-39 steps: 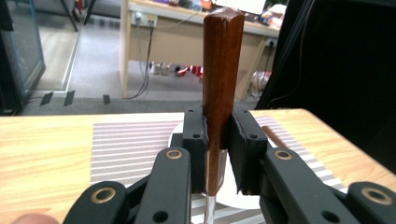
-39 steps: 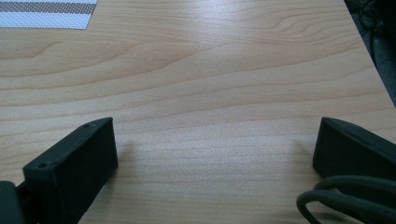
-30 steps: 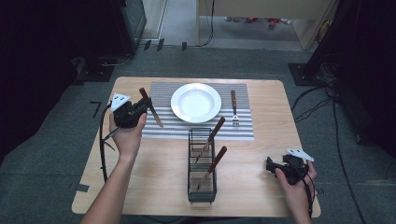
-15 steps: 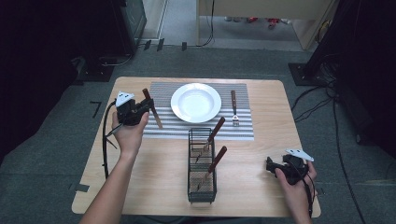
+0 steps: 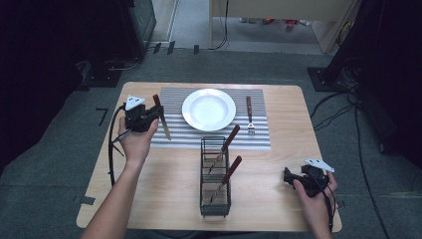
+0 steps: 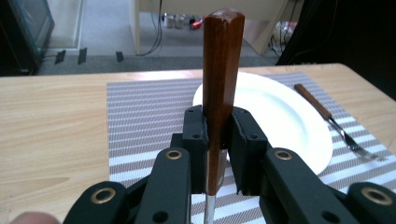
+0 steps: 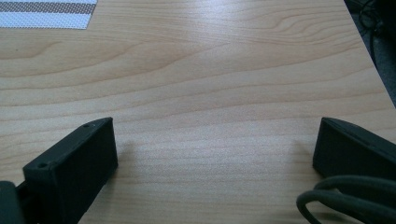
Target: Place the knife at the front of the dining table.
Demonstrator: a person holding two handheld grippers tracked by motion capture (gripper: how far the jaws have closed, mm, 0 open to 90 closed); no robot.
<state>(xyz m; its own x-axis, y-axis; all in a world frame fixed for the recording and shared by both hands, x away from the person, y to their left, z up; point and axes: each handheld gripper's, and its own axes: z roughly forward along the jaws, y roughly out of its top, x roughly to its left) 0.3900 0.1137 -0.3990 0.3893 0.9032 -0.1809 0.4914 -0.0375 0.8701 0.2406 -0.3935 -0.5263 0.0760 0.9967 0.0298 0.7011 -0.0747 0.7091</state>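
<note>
My left gripper is shut on a knife with a brown wooden handle, held above the left part of the striped placemat. In the left gripper view the handle stands upright between the jaws and the metal blade points down. A white plate sits in the middle of the mat, to the right of the knife. A wooden-handled fork lies on the mat right of the plate. My right gripper rests open on the bare table at the front right, with nothing between its jaws.
A black wire cutlery basket stands in front of the mat at the table's middle, with two wooden-handled utensils leaning in it. The wooden table ends close behind the right gripper. Cables trail from both grippers.
My left gripper has carried the knife a little to the right, closer to the plate's left side. The right gripper has stayed where it was.
</note>
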